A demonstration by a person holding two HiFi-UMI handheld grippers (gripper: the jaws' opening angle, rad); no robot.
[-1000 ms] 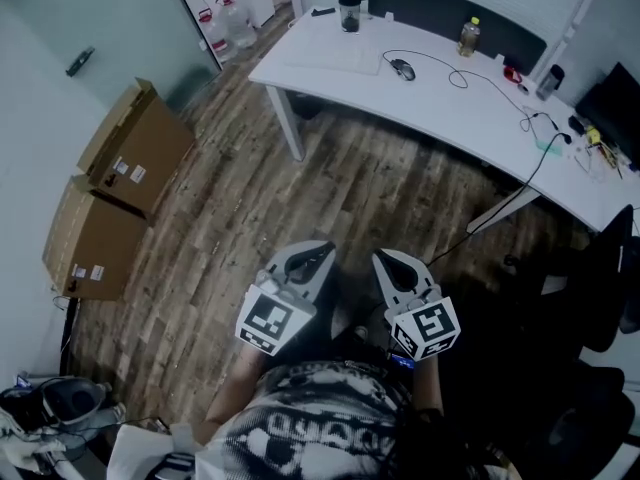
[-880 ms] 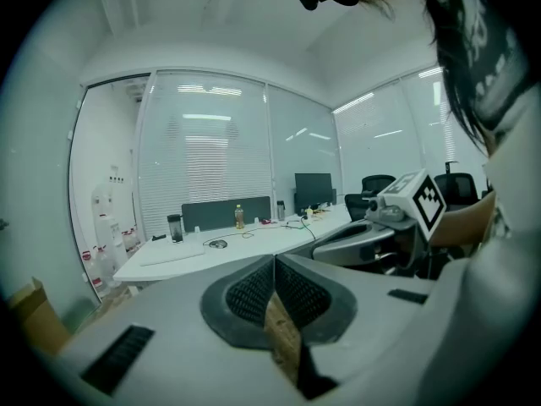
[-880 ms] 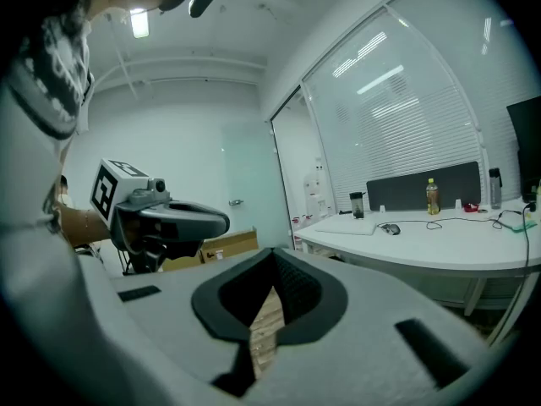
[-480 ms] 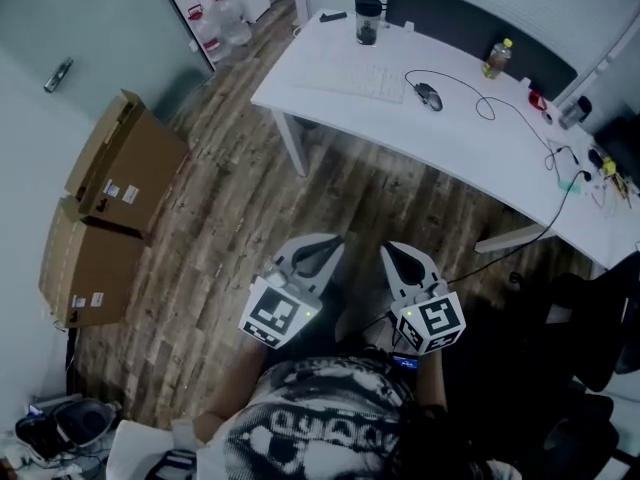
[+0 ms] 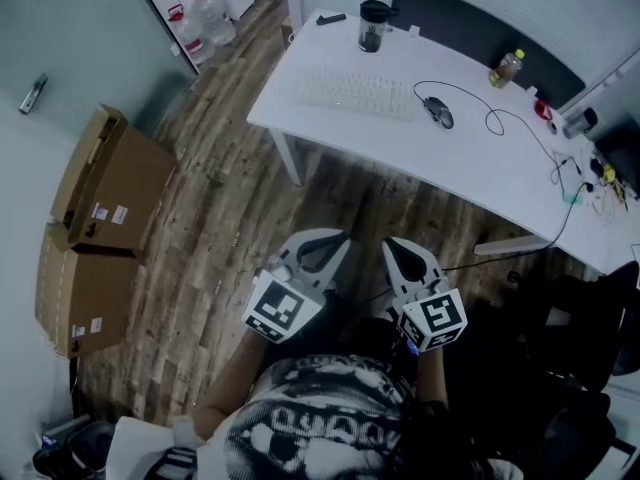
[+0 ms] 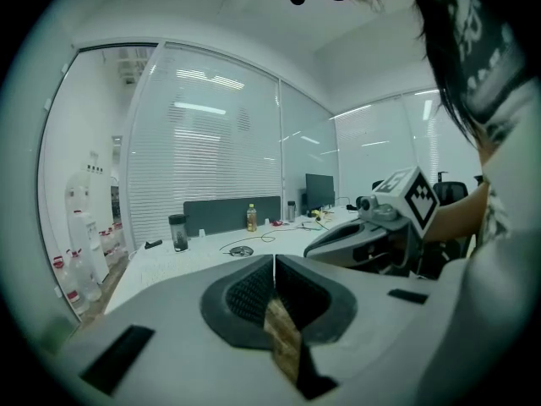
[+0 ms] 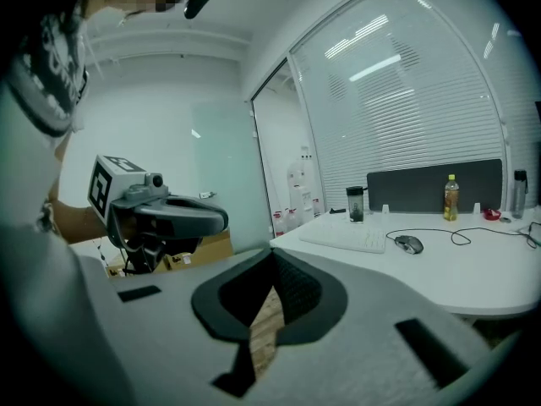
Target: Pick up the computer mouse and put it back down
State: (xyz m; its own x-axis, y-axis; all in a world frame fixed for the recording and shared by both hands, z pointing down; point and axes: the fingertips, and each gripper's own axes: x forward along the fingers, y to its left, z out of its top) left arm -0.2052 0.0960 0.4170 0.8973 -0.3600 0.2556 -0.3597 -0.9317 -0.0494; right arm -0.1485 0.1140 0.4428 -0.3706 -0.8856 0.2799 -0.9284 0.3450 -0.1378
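Note:
A dark corded computer mouse (image 5: 442,114) lies on the white desk (image 5: 350,123) to the right of a white keyboard (image 5: 356,93); it also shows far off as the mouse (image 7: 409,244) and mouse (image 6: 241,250) in the gripper views. My left gripper (image 5: 331,241) and right gripper (image 5: 392,247) hang side by side over the wooden floor, well short of the desk. Both have their jaws pressed together with nothing between them. In each gripper view the other gripper shows alongside.
On the desk stand a dark lidded cup (image 5: 374,24), a yellow bottle (image 5: 507,68), cables and small items at the right end. Cardboard boxes (image 5: 90,218) sit at the left wall, water jugs (image 5: 205,23) at the back, black office chairs (image 5: 585,368) on the right.
The desk and mouse have come nearer and shifted down in the head view as I walk toward them. Both grippers keep the same shut pose in front of me.

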